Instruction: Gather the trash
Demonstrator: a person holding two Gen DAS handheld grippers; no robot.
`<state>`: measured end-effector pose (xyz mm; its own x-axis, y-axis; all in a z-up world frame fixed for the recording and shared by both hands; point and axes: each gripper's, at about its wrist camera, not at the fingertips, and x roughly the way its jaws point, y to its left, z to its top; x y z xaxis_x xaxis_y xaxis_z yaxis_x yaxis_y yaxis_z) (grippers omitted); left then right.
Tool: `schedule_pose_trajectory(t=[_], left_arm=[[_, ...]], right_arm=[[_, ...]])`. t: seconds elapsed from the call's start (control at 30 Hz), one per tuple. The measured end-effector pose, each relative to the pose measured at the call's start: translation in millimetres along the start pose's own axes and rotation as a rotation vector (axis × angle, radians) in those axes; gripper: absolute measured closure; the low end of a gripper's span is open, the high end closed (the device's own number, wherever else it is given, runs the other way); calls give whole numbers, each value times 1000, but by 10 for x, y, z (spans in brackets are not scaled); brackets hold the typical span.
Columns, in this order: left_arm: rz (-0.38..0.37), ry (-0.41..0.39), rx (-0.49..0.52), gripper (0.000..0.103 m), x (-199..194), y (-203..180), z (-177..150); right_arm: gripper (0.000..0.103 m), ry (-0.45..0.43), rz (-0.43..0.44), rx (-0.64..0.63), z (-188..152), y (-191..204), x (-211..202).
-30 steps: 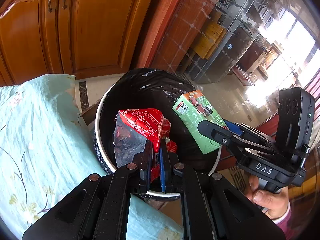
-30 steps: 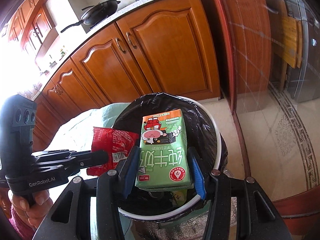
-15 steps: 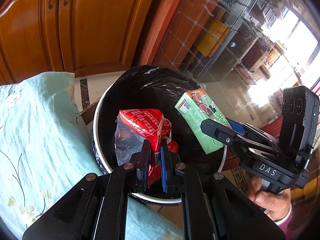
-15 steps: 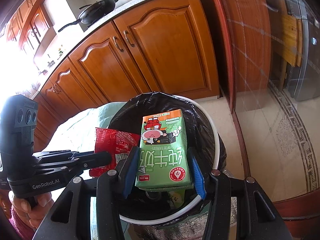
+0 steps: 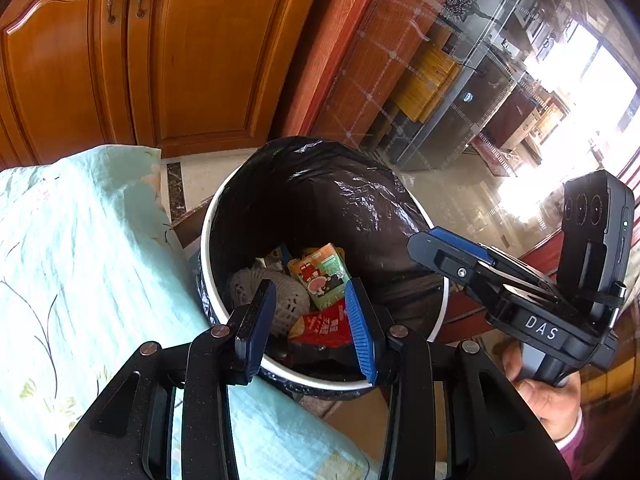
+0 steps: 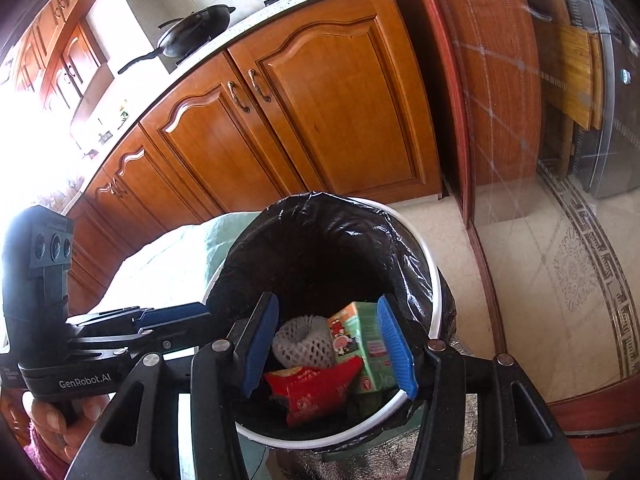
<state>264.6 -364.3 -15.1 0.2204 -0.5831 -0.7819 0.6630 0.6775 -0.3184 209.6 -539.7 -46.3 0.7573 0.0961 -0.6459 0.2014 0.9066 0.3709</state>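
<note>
Red snack wrapper (image 5: 326, 326) and green milk carton (image 6: 362, 346) now lie inside the black-lined trash bin (image 5: 208, 240); your left gripper (image 5: 310, 322) has just been opening, your right gripper (image 6: 330, 346) also gapes empty, so both drops are done.

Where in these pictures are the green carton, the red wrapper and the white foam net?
green carton (image 6: 362, 344), right wrist view, printed front.
red wrapper (image 6: 316, 390), right wrist view, middle.
white foam net (image 6: 300, 346), right wrist view, mesh.

You can read "DAS" on the right gripper (image 5: 460, 248) body and "GenRobot.AI" on the left gripper (image 6: 172, 320) body; carton (image 6: 362, 346) print is unreadable.
</note>
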Motion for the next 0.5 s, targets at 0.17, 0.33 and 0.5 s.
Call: schedule_pose_trajectory(t=[0.17, 0.33, 0.5], left_arm=[[12, -21, 6, 67, -120, -33, -68], [46, -74, 16, 61, -323, -69, -184], [74, -119, 12, 59, -513, -67, -330]], right_arm=[[49, -17, 14, 0, -19, 63, -79], [49, -47, 32, 4, -87, 140, -192], [49, -65, 48, 9, -183, 231, -283]])
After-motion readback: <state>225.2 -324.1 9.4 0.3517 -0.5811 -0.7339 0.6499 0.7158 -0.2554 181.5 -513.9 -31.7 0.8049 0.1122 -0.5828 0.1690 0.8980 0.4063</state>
